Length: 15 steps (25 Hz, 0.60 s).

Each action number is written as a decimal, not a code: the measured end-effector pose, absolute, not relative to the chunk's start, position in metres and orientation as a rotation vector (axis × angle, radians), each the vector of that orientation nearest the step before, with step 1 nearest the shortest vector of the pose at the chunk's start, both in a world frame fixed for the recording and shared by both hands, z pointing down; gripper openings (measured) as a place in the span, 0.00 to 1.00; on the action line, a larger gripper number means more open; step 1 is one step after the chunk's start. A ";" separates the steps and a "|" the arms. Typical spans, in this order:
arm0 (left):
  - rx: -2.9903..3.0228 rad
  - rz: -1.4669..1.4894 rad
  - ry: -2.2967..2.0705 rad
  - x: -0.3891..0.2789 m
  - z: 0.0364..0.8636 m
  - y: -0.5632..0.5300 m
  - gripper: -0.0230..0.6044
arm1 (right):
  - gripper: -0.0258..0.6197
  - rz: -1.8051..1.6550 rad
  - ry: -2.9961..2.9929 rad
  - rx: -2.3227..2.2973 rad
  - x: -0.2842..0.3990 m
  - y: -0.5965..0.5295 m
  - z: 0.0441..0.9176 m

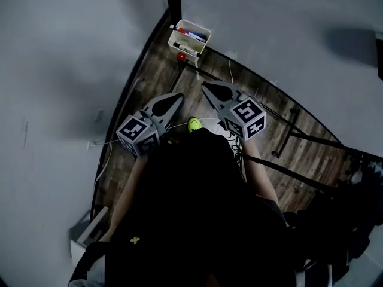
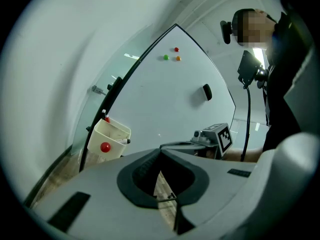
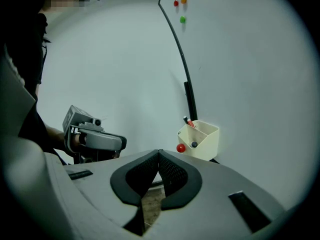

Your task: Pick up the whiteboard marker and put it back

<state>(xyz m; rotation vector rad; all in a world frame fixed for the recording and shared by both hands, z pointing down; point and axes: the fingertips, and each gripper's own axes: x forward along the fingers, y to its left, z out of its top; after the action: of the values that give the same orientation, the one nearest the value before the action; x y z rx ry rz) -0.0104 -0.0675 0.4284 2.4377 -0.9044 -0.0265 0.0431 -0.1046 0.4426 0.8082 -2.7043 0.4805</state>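
Whiteboard marker [image 1: 192,36] waits at upper centre, beside the whiteboard [image 1: 281,34]. Left gripper [image 1: 178,98] and right gripper [image 1: 205,86], both pinched closed on nothing, aim toward it, seemingly lined up for a pick. Cream holder [image 1: 174,39] keeps markers upright within reach. Their barrels are sunk inside, so the intended one is unclear.

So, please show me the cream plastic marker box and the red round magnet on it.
cream plastic marker box [image 3: 205,144], right gripper view, front wall.
red round magnet [image 3: 181,148], right gripper view, centre.
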 end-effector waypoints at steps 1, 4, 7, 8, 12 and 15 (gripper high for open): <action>2.438 -0.028 -0.920 -0.008 0.428 -0.070 0.07 | 0.04 0.475 -2.708 0.794 0.045 -0.108 0.443; 2.435 -0.037 -0.954 0.001 0.429 -0.079 0.07 | 0.04 0.459 -2.720 0.765 0.053 -0.118 0.444; 2.419 -0.046 -0.973 0.011 0.434 -0.085 0.07 | 0.04 0.451 -2.731 0.746 0.060 -0.125 0.447; 2.413 -0.051 -0.979 0.014 0.435 -0.087 0.07 | 0.04 0.445 -2.732 0.739 0.063 -0.127 0.448; 2.409 -0.044 -1.007 0.025 0.432 -0.089 0.07 | 0.04 0.420 -2.744 0.711 0.069 -0.133 0.449; 2.429 -0.014 -1.035 0.027 0.428 -0.090 0.07 | 0.04 0.410 -2.759 0.699 0.070 -0.135 0.445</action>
<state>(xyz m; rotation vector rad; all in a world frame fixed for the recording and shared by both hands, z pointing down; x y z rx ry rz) 0.0270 -0.0895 0.4278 2.4293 -1.0351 -0.0143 0.0698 -0.1345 0.4454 0.6987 -2.7591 0.4098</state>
